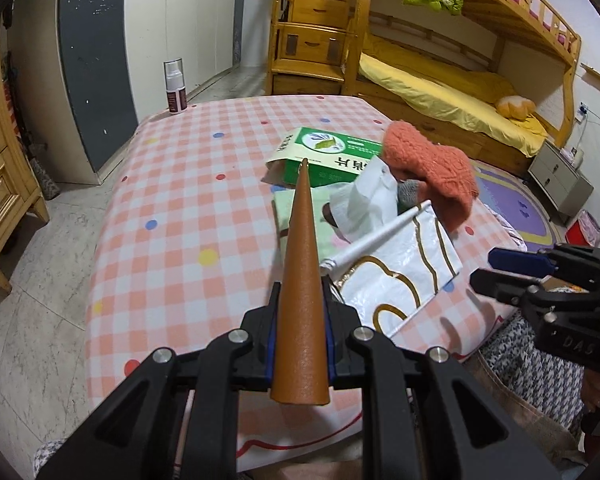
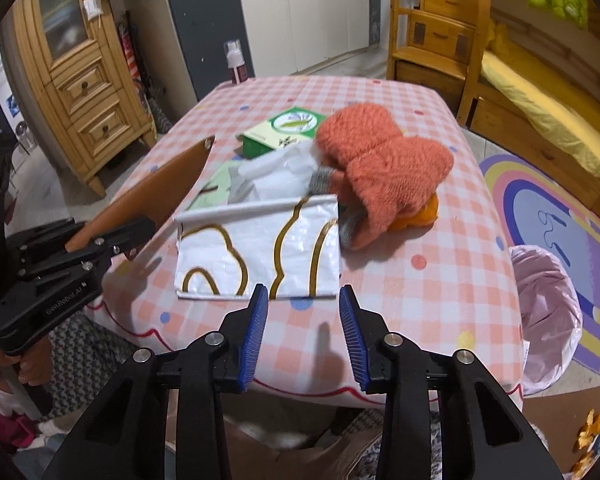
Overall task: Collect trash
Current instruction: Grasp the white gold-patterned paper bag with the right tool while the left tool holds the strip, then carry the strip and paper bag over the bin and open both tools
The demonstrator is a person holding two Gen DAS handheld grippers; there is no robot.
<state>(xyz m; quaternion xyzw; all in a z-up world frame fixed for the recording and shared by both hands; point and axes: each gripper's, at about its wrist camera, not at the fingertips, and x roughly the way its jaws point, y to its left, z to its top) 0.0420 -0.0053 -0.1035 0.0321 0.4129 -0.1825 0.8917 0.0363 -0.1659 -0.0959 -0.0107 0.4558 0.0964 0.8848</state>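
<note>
My left gripper (image 1: 300,294) is shut on a long brown tapered strip (image 1: 302,248) that points out over the pink checked table (image 1: 188,184). In the right wrist view the strip (image 2: 160,184) and the left gripper (image 2: 140,229) sit at the left. My right gripper (image 2: 304,290) stands open with nothing between its blue pads, just before the near edge of a white bag with gold lines (image 2: 260,248). Behind the bag lie crumpled white paper (image 2: 276,172), a green box (image 2: 288,128), an orange knit item (image 2: 384,172) and orange peel (image 2: 426,214) under it.
A bin with a pink liner (image 2: 548,300) stands on the floor right of the table. A spray bottle (image 2: 236,64) stands at the table's far corner. Orange peel (image 2: 592,428) lies on the floor at lower right. A wooden cabinet (image 2: 84,92) is left, a bunk bed (image 1: 460,80) behind.
</note>
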